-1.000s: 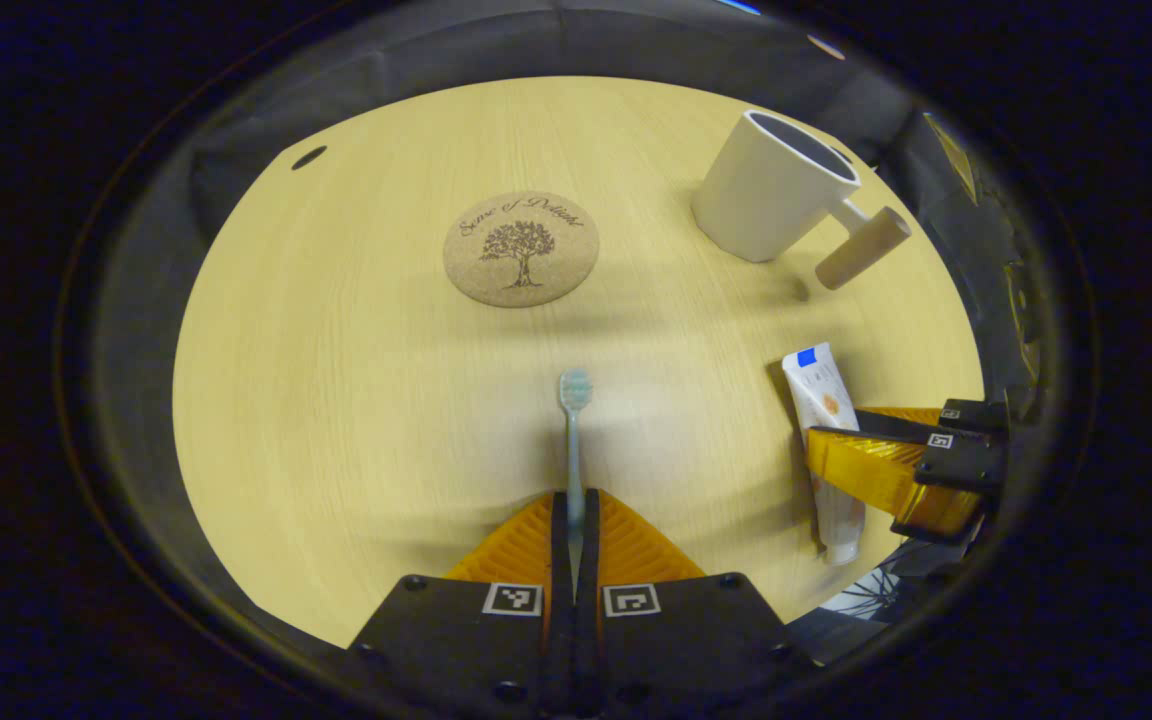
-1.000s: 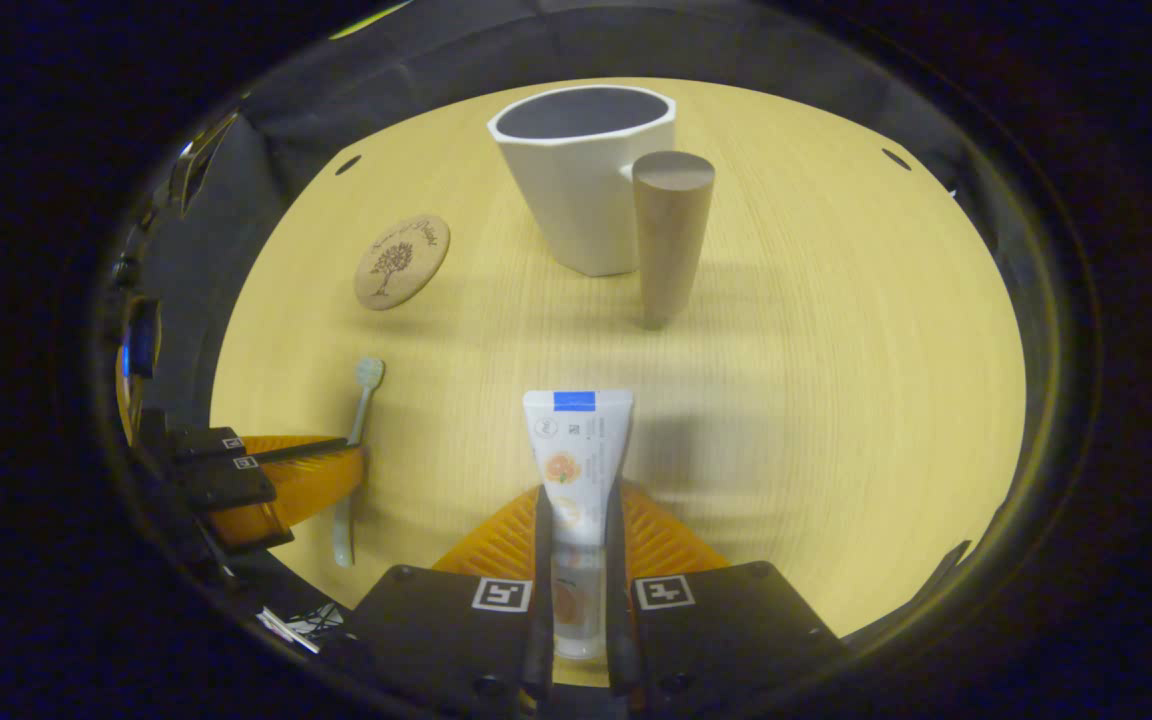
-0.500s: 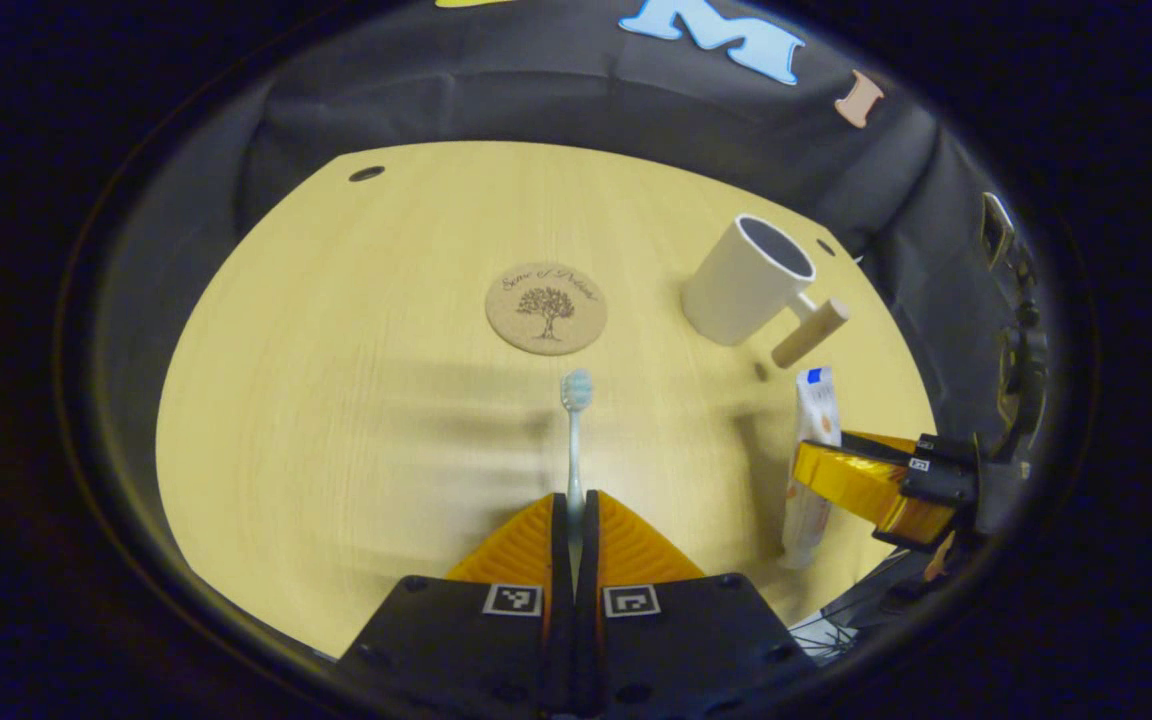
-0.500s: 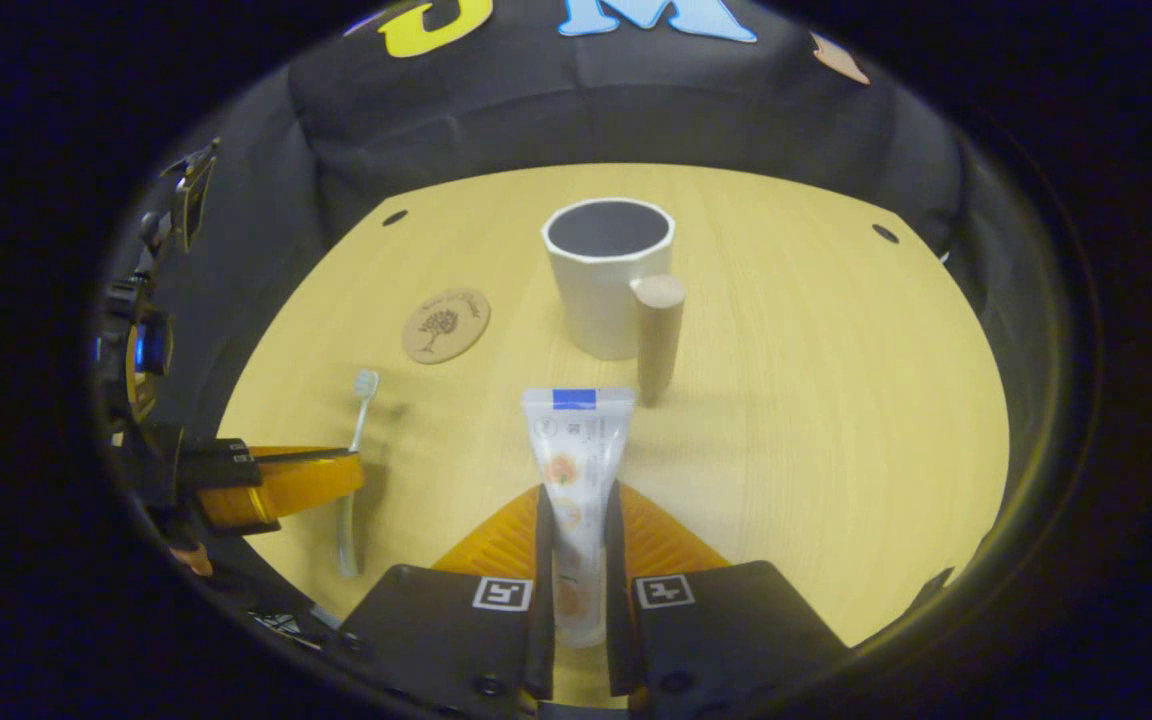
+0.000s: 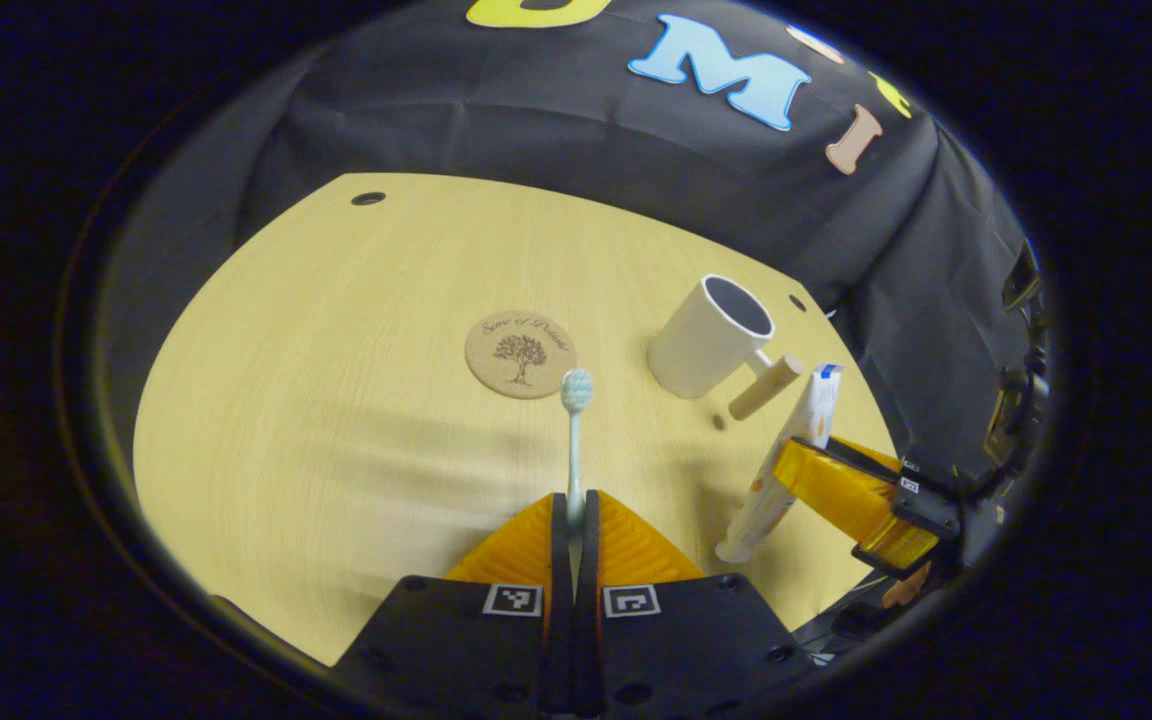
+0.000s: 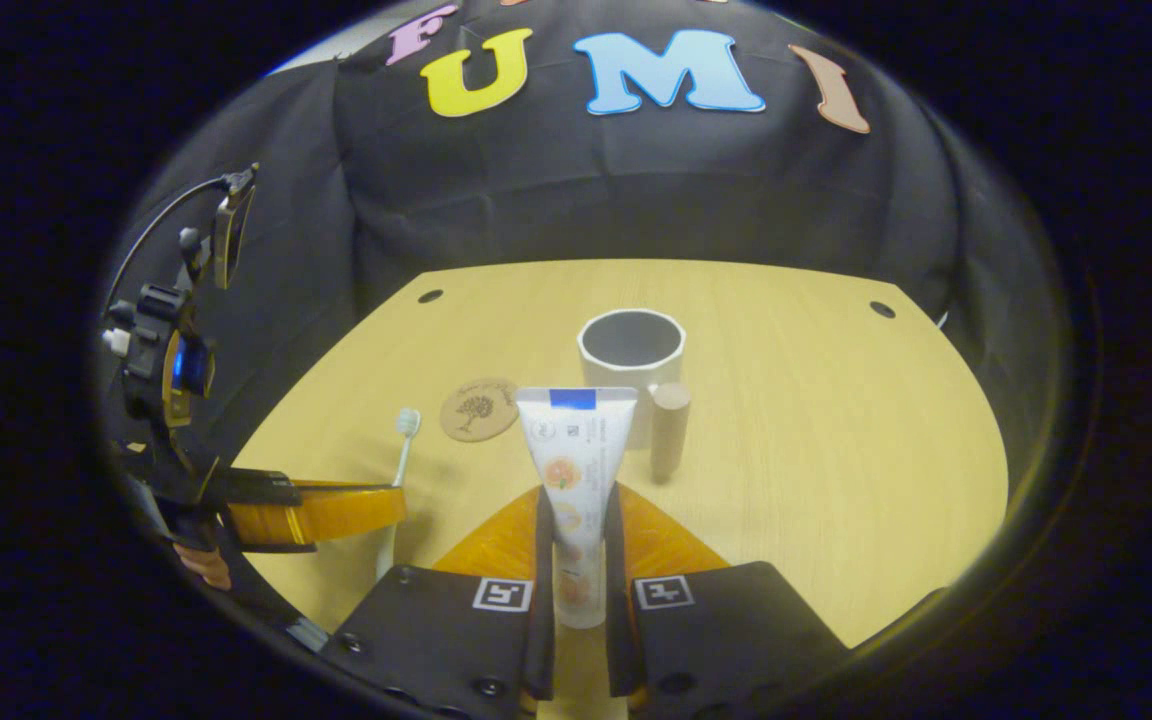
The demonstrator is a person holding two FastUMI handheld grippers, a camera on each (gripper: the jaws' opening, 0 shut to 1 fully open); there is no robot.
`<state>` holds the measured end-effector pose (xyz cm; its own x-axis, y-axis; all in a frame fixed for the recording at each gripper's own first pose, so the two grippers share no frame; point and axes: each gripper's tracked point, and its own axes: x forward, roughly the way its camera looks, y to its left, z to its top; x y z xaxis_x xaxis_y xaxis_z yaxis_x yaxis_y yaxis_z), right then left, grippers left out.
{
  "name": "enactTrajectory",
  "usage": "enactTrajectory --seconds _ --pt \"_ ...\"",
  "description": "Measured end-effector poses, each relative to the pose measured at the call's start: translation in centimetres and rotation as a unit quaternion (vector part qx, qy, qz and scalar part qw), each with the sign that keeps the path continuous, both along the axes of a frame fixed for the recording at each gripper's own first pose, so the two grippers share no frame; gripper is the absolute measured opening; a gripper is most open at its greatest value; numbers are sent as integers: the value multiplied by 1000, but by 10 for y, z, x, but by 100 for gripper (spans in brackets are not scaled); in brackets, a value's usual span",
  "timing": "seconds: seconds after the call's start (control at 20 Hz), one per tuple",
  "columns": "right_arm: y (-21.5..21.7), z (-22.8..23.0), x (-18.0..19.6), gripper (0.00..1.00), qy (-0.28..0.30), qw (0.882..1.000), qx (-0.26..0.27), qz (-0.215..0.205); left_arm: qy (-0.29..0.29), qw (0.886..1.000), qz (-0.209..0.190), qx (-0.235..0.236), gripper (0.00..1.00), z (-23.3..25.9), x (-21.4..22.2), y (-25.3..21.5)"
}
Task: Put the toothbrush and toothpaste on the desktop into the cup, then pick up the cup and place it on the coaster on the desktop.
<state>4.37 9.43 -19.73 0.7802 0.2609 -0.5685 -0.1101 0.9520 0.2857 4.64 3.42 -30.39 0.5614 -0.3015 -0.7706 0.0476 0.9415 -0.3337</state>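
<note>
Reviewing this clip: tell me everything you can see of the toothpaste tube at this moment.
The toothpaste tube is a white, soft-looking plastic tube with a blue band at its flat crimped end and an orange fruit picture on its face. The right tool is shut on its lower body, flat end pointing forward toward the cup. In the left gripper view the toothpaste tube hangs tilted above the desktop, cap end lowest, touching nothing else.
</note>
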Motion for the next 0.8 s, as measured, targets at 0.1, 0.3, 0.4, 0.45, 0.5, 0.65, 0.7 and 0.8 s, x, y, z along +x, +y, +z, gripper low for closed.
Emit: enactTrajectory --seconds 0.1,0.3,0.4,0.45,0.5,0.65,0.7,0.8 --pt "-4 5 2 24 -10 1000 0 -3 -22 1000 1 -3 8 10 8 -3" --pt "-4 29 9 24 -35 999 6 -9 -67 998 -1 -14 8 36 26 -15" --pt "-4 47 15 24 -54 998 9 -12 -99 995 -2 -19 8 56 37 -21" --pt "-6 57 19 24 -65 998 10 -14 -114 993 -4 -22 8 66 42 -24" --pt "-7 67 22 24 -75 997 11 -16 -124 992 -8 -22 8 73 46 -27" --pt "-11 92 31 24 -102 994 14 -26 -158 987 -12 -30 8 94 61 -36" --pt "-12 97 34 24 -111 993 15 -31 -168 985 -12 -34 8 102 66 -39" --pt "-16 108 41 23 -130 990 19 -41 -195 980 -14 -43 8 117 77 -46"
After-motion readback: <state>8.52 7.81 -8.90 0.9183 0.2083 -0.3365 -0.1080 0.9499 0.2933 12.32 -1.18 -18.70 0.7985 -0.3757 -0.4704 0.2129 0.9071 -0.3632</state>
